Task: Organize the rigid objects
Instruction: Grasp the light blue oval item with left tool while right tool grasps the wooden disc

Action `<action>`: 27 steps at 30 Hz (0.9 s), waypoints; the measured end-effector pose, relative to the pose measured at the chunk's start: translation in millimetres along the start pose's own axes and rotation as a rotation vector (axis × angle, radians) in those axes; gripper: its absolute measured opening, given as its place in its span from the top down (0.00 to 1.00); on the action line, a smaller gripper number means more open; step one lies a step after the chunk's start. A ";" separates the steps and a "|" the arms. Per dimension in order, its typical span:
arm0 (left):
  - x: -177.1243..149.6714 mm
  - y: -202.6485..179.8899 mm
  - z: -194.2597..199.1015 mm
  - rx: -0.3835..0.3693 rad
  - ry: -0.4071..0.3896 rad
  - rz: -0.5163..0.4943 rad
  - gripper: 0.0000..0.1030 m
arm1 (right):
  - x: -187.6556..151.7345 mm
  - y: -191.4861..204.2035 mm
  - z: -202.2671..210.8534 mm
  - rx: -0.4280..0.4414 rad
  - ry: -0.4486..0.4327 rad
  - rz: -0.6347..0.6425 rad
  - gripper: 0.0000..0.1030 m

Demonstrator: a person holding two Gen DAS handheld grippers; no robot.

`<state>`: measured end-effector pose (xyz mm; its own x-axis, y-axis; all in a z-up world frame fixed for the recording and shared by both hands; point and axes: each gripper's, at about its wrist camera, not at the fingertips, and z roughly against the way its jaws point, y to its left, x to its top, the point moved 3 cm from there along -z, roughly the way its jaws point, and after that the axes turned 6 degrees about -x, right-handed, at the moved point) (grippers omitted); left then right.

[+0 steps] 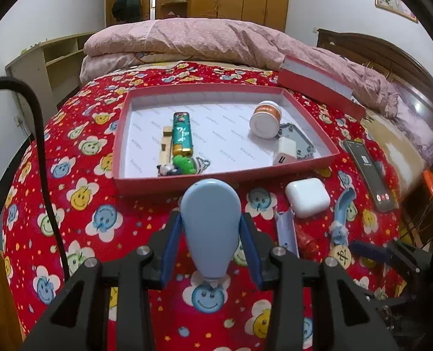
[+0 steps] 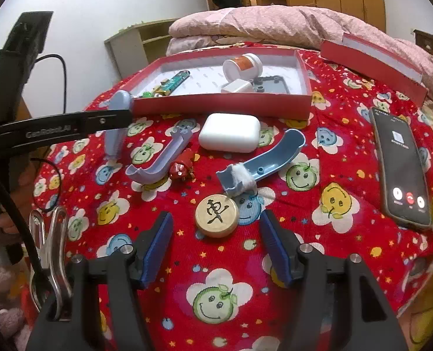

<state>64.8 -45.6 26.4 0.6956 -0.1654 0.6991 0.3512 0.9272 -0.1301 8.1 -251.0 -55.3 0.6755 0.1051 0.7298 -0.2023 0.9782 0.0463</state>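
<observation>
My left gripper (image 1: pixel 211 228) is shut on a light blue teardrop-shaped plastic piece (image 1: pixel 210 228), held above the bedspread just in front of the red box (image 1: pixel 122 175); it also shows in the right wrist view (image 2: pixel 118 122). The box holds a green lighter (image 1: pixel 182 133), a white jar (image 1: pixel 264 120), a white charger (image 1: pixel 286 147) and small toys. My right gripper (image 2: pixel 216 228) is open, its blue pads either side of a round wooden chess piece (image 2: pixel 216 215). Beyond lie a white earbud case (image 2: pixel 229 133), two blue curved plastic parts (image 2: pixel 263 161) (image 2: pixel 160 158) and a small red toy (image 2: pixel 182 168).
A phone (image 2: pixel 400 166) with a call screen lies at the right. The red box lid (image 2: pixel 371 61) leans against the pink quilt (image 2: pixel 274 23) behind. A metal clip (image 2: pixel 51 251) hangs at the right gripper's left side. A black cable (image 1: pixel 44 161) runs at left.
</observation>
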 end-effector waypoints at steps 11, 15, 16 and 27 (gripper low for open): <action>-23.9 15.2 -4.1 0.004 0.047 0.031 0.59 | 2.7 4.7 -1.3 -0.074 0.015 0.005 0.68; -31.7 21.4 -8.0 -0.008 0.064 0.063 0.59 | 2.1 8.9 0.0 -0.076 0.017 0.005 0.68; -32.8 21.7 -8.4 -0.009 0.064 0.063 0.59 | 1.7 9.1 -0.1 -0.075 0.019 0.002 0.68; -32.2 19.0 -7.4 0.000 0.052 0.046 0.59 | 1.6 11.2 -0.7 -0.070 0.018 -0.001 0.68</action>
<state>53.7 -25.1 -3.8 0.7427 -0.1397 0.6549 0.3182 0.9342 -0.1616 7.4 -239.7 -54.1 0.6884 0.1063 0.7175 -0.1517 0.9884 -0.0009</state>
